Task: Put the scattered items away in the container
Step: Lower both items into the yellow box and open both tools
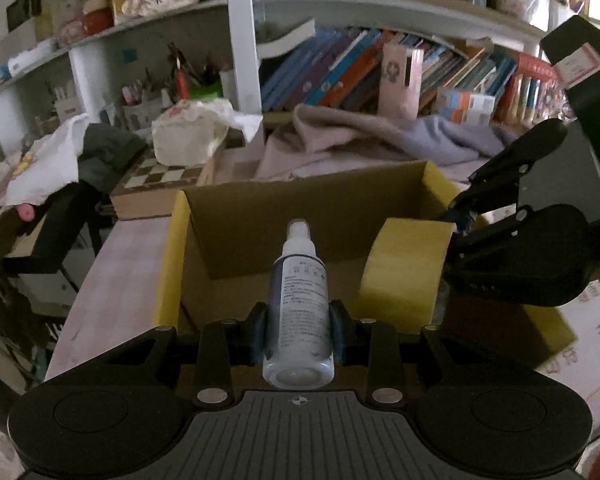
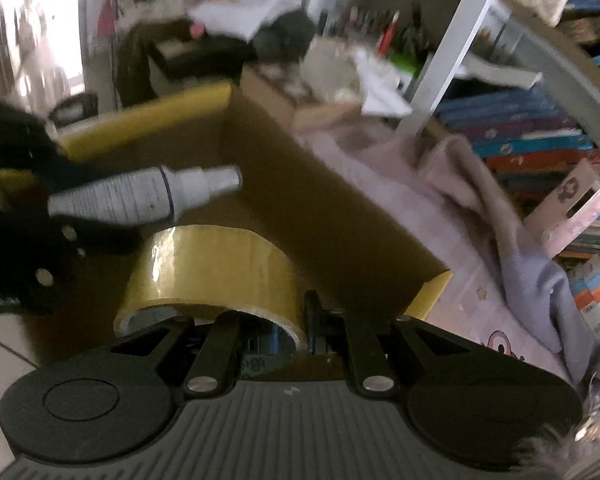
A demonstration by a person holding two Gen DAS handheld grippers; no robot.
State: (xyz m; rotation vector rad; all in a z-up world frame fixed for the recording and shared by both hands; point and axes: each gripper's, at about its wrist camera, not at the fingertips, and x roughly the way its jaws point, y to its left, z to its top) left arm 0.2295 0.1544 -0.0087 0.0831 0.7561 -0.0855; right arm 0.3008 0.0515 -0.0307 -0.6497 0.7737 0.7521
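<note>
My left gripper [image 1: 299, 330] is shut on a white spray bottle [image 1: 299, 300], nozzle pointing forward, held over the open cardboard box [image 1: 300, 196] with yellow-taped flaps. My right gripper [image 2: 296, 324] is shut on the wall of a yellow tape roll [image 2: 216, 272] and holds it over the same box [image 2: 300, 200]. In the left wrist view the tape roll [image 1: 404, 272] and the right gripper [image 1: 456, 220] sit at the box's right side. In the right wrist view the bottle [image 2: 140, 196] and the left gripper [image 2: 58, 184] come in from the left.
The box stands on a pink patterned tabletop [image 1: 112, 280]. Pink and lilac cloths [image 1: 360, 136] lie behind it, with a chessboard box [image 1: 156, 184] and a tissue pack [image 1: 188, 136] at back left. Bookshelves [image 1: 420, 68] fill the background.
</note>
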